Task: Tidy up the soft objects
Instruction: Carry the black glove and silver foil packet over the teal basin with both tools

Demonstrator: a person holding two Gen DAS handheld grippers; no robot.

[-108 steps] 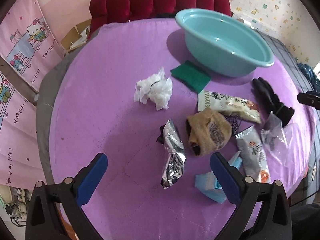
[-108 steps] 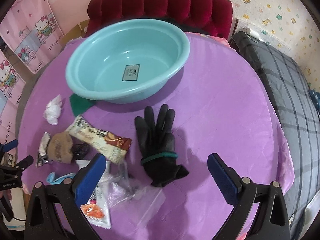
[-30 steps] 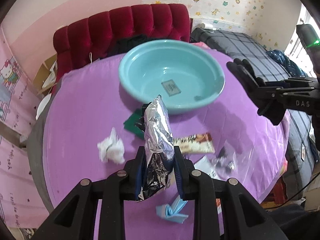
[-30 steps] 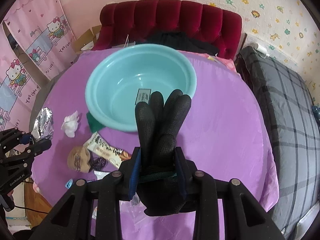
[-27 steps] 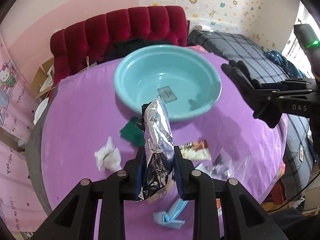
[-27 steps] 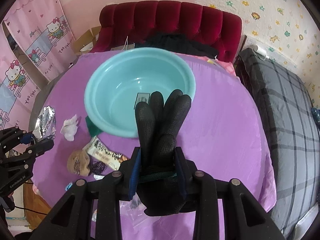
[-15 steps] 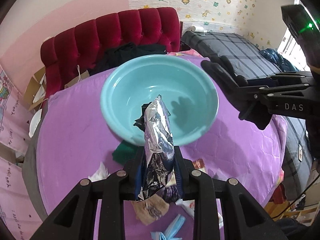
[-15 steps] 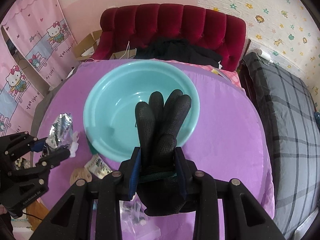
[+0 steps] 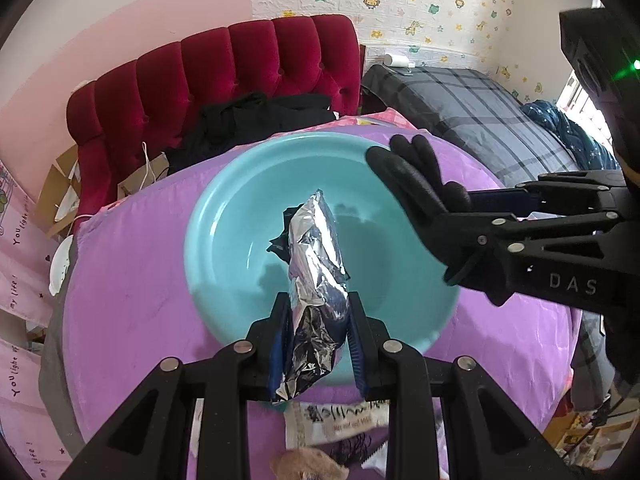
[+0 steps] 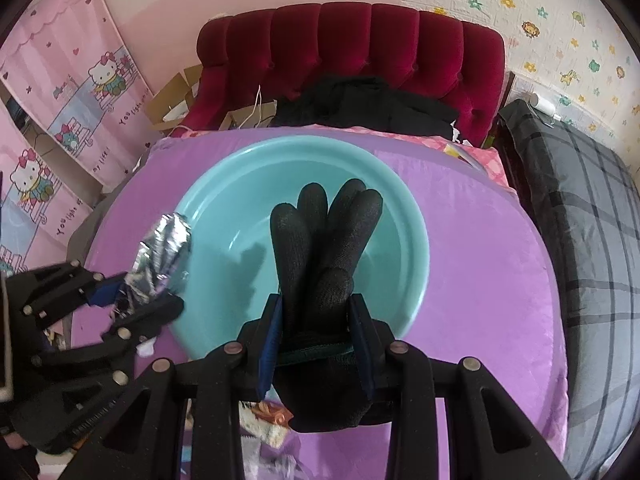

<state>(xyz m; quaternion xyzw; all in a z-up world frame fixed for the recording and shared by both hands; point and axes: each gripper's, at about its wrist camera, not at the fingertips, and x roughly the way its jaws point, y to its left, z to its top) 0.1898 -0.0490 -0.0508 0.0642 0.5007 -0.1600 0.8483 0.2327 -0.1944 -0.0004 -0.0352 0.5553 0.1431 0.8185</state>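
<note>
Both grippers were held over the teal basin (image 10: 404, 216), which sat on the purple cloth (image 10: 492, 272) covering the table. The left gripper (image 9: 316, 340) had its jaws clamped on a crumpled silver foil packet (image 9: 316, 264), which stood up between the blue pads and leaned out above the basin's hollow. From the right wrist view the same packet (image 10: 164, 256) showed at the basin's left rim, gripped in the black frame of the left gripper (image 10: 132, 300).

The right gripper (image 10: 316, 344) had its jaws closed on a black glove (image 10: 324, 248), pinched near the green-edged cuff, its fingers pointing upward over the middle of the basin. In the left wrist view that glove (image 9: 416, 188) reached in from the right above the basin's (image 9: 224, 248) far rim, held by the right gripper (image 9: 476, 216).

The basin looked empty inside apart from shadows. At the near edge of the table, below the left gripper, lay a printed snack wrapper (image 9: 340, 420) and a brownish soft thing (image 9: 308, 466), only partly in view. Behind the table stood a red tufted headboard (image 10: 352, 48) with dark clothing (image 10: 360, 104) heaped before it, and to the right a bed with a grey checked cover (image 10: 576, 200).
</note>
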